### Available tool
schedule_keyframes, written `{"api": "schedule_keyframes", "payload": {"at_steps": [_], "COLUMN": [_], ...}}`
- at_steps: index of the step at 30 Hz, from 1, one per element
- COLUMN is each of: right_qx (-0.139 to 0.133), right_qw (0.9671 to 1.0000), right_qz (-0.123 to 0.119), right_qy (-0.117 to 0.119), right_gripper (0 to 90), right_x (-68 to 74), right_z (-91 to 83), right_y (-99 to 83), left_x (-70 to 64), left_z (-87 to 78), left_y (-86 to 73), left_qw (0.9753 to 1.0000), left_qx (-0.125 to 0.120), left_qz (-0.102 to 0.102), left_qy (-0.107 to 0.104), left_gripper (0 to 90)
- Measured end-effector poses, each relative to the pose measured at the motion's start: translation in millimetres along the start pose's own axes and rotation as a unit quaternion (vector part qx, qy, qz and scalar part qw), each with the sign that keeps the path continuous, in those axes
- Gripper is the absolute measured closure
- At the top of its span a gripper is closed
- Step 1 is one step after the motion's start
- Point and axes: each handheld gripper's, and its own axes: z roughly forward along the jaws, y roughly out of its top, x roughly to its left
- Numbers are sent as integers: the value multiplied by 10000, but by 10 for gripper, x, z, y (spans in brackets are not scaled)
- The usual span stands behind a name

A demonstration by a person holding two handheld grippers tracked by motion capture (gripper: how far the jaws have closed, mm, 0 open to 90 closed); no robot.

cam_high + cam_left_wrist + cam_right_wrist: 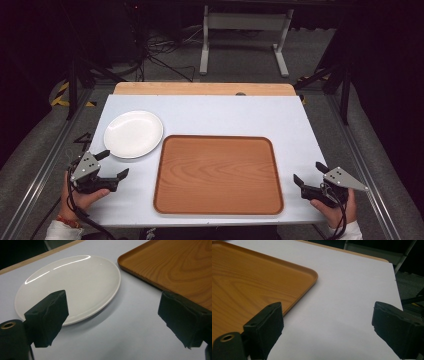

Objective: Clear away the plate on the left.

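The surface (210,112) is a pale sheet laid over a wooden top, whose bare edge shows along the far side. A wooden tray (218,174) takes up the near middle of it, rectangular with rounded corners and a low raised rim, and it carries nothing. A white plate (133,133) lies flat on the surface just beyond the tray's far left corner, close to the rim but apart from it, with a strip of pale surface between them; the left gripper view shows that gap clearly, with the plate (67,287) to the left and the tray (172,267) to the right.

The left tool (114,164) is held at the near left of the surface, just short of the plate's near edge. Its jaws stand wide apart and grip nothing: one pad sits before the plate's near rim, the other before the tray's edge, so the plate lies ahead and slightly to that tool's left.

The right tool (308,174) is held at the near right, just beside the tray's right rim and well apart from the plate. It too is released, jaws spread over bare surface with the tray's corner (312,275) ahead to its left.
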Motion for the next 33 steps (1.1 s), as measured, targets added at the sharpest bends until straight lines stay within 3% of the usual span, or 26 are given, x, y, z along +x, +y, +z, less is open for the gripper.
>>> {"api": "schedule_keyframes", "payload": {"at_steps": [20, 22, 23, 25, 28, 29, 31, 32, 33], "right_qx": [94, 97, 87, 89, 126, 126, 112, 108, 116], "right_qw": [9999, 9999, 9999, 9999, 9999, 9999, 9999, 9999, 9999], "right_qz": [-74, -83, -73, -69, -64, -64, -60, -51, -43], "right_qy": [40, 43, 57, 54, 54, 54, 55, 54, 50], "right_gripper": [110, 110, 110, 110, 110, 110, 110, 110, 110], "right_x": [51, 53, 50, 48, 49, 49, 47, 45, 42], "right_z": [33, 35, 37, 40, 48, 48, 44, 44, 46], "right_y": [7, 7, 7, 5, -4, -4, -1, -1, -2], "left_x": [-53, -60, -68, -73, -65, -65, -54, -51, -52], "left_z": [44, 61, 77, 98, 195, 195, 249, 288, 350], "left_y": [32, 42, 57, 68, 117, 117, 150, 168, 187], "left_qw": [9988, 9983, 9972, 9969, 9913, 9913, 9885, 9864, 9828], "left_qx": [320, 417, 495, 540, 837, 837, 970, 1073, 1219], "left_qz": [352, 397, 526, 538, 939, 939, 1054, 1125, 1260], "left_qy": [103, 115, 196, 191, 382, 382, 483, 531, 586], "left_gripper": [103, 103, 104, 107, 136, 139, 148, 151, 153]}}
